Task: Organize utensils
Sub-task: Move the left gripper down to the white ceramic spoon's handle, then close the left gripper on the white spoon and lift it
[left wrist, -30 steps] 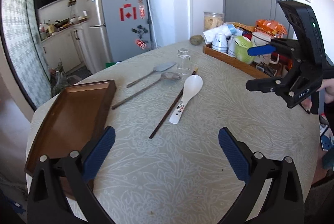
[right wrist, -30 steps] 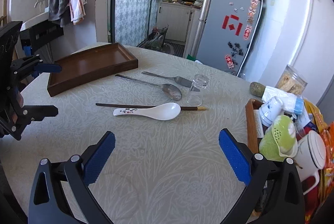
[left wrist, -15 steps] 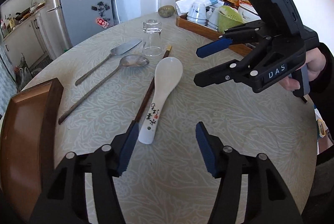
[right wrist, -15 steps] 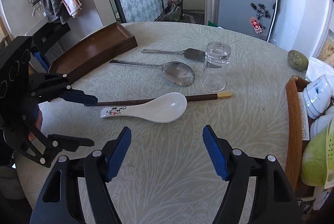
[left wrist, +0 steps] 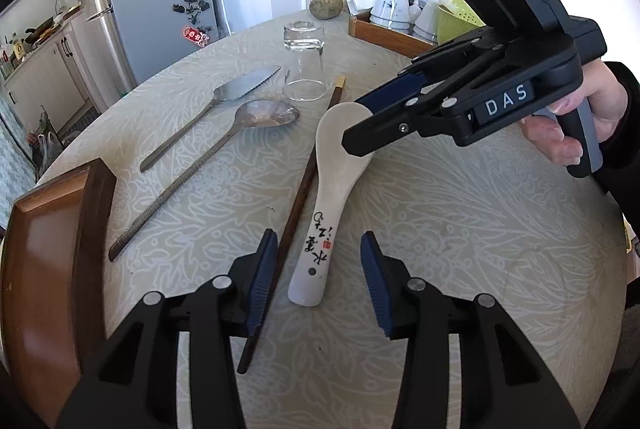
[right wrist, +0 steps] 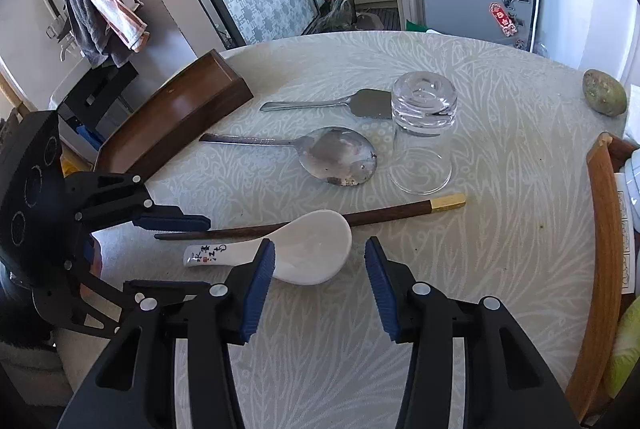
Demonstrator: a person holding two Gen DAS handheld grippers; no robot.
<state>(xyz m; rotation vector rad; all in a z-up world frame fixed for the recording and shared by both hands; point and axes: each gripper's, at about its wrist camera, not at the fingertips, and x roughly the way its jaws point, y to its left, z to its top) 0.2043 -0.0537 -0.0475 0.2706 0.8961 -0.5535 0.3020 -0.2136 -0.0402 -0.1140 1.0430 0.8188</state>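
A round bench (left wrist: 440, 229) covered in a pale leaf-patterned cloth carries the utensils: a white ceramic soup spoon with black painted characters on its handle (left wrist: 332, 189) lies flat, touching a dark wooden chopstick with a gold-coloured tip (left wrist: 304, 181) that runs alongside it. The left claw (left wrist: 316, 273) hangs low over the spoon's handle end, its blue-padded fingers (left wrist: 260, 281) standing either side of the handle and closing in; the handle sits between them, but the pads are not pressing on it, and the left pad overlaps the chopstick in the left wrist view. The right claw (right wrist: 320, 269) is over the spoon's bowl, jaws likewise closing, with the bowl's edge between its blue pads (right wrist: 260, 277) and a gap showing on the right-hand side; I cannot tell whether its left pad touches the bowl. A hand (left wrist: 576, 121) grips the right claw's handle. Beyond the chopstick lie a dull metal serving spoon with a ridged handle (left wrist: 224, 157) and a flat metal server with a serrated edge (left wrist: 216, 105), well apart from both claws. An upturned clear drinking glass (right wrist: 422, 137) stands just beside the metal spoon's bowl. A dark brown rectangular wooden tray (left wrist: 48, 249) sits at the bench's edge, and a lighter wooden tray holding white cups and a green colander (left wrist: 384, 33) sits at the opposite side.
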